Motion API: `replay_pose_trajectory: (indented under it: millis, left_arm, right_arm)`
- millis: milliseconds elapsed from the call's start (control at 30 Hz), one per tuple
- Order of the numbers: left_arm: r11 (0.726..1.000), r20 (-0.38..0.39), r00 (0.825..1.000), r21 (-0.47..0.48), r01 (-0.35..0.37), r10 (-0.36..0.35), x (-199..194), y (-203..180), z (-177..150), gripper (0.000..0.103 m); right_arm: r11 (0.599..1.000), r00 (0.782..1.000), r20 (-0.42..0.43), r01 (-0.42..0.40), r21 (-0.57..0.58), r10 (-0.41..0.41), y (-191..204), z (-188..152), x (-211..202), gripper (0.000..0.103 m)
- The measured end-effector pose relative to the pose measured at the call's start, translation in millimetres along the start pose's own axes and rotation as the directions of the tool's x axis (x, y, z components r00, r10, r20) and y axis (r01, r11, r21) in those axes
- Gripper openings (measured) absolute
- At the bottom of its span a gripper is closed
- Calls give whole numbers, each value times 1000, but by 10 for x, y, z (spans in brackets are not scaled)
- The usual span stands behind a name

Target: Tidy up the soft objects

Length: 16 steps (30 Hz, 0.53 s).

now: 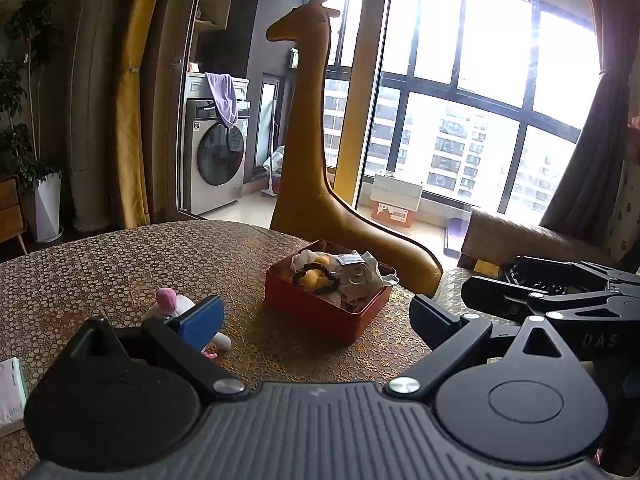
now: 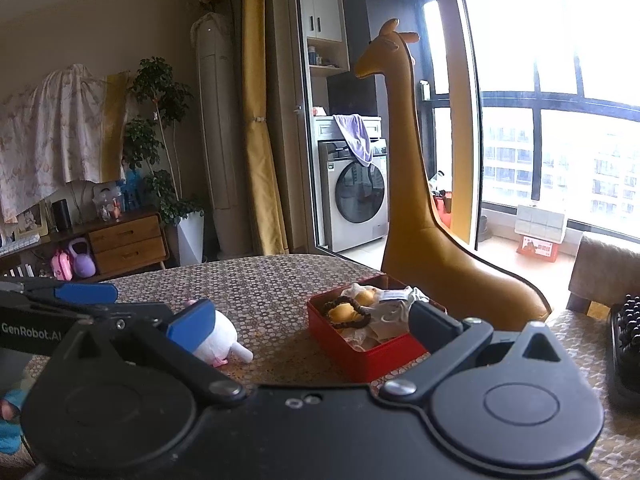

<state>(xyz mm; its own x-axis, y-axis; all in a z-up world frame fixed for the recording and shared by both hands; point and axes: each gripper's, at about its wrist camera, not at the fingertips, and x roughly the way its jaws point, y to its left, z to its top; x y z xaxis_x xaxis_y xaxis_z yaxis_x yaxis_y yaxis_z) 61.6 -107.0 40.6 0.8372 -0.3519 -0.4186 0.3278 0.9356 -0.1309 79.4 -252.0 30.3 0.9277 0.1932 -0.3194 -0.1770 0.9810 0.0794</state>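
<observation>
A red box [image 1: 316,312] stands on the patterned table [image 1: 100,272]. It holds yellow soft pieces [image 1: 314,278], a dark beaded ring [image 1: 320,270] and crumpled white cloth [image 1: 360,276]. A white and pink plush toy [image 1: 172,304] lies on the table left of the box, partly hidden by my left finger pad. My left gripper [image 1: 316,320] hangs open in front of the box with nothing between its fingers. In the right wrist view, my right gripper [image 2: 312,322] is also open and empty, with the red box [image 2: 360,356] ahead on the right and the plush toy [image 2: 224,332] ahead on the left.
A tall tan giraffe figure [image 1: 308,140] stands just behind the table's far edge. A white packet [image 1: 10,392] lies at the near left. A black beaded object [image 2: 628,340] sits at the right. My left gripper's blue pad [image 2: 86,292] reaches in from the left.
</observation>
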Motion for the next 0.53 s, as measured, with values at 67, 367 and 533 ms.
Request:
replay_pose_trajectory:
  millis: [67, 367, 533]
  left_arm:
    - [1000, -2, 1000, -3, 0, 0, 0, 9, -1, 100]
    - [1000, -7, 1000, -8, -2, 2, 2, 20, 3, 100]
    - [1000, -4, 1000, -5, -9, 9, -9, 14, -6, 100]
  right_arm:
    - [1000, 1000, -2, 2, -2, -2, 1, -1, 2, 103]
    - [1000, 1000, -10, 6, -4, -6, 31, -2, 22, 103]
    - [1000, 1000, -10, 5, -3, -5, 34, 1, 29, 103]
